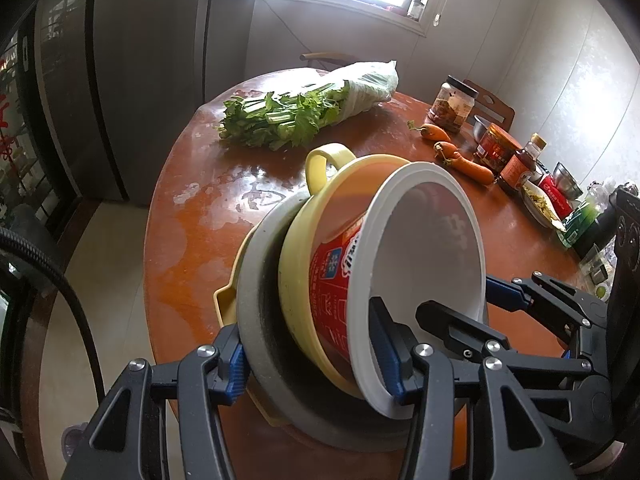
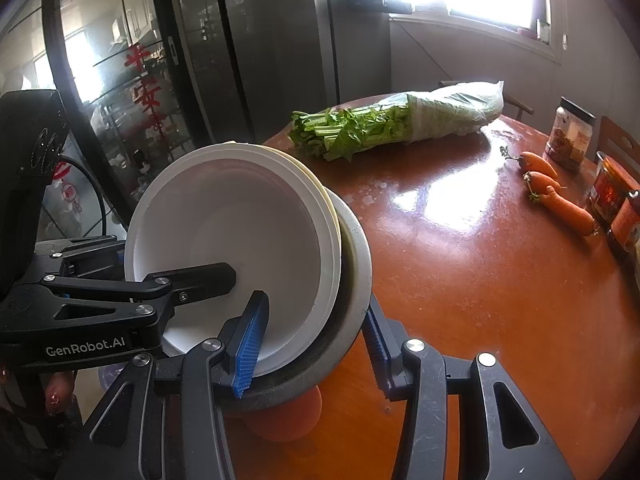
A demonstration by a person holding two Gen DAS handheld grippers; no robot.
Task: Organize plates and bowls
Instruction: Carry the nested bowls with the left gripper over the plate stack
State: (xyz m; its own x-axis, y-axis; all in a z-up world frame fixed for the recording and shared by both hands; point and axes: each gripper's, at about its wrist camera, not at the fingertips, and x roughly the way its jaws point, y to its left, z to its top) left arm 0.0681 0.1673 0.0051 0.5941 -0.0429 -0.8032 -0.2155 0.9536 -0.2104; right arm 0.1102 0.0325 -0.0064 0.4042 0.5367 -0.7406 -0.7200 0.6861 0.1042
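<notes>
Lying behind the tilted stack of bowls (image 1: pixel 360 264) are bagged greens (image 1: pixel 304 108), carrots (image 1: pixel 460 152) and jars (image 1: pixel 452 102) on the round table (image 1: pixel 200 220). The stack's underside is being hidden. It is being pinched by the left gripper (image 1: pixel 312 360) and right gripper (image 2: pixel 312 344), both angled downward.
</notes>
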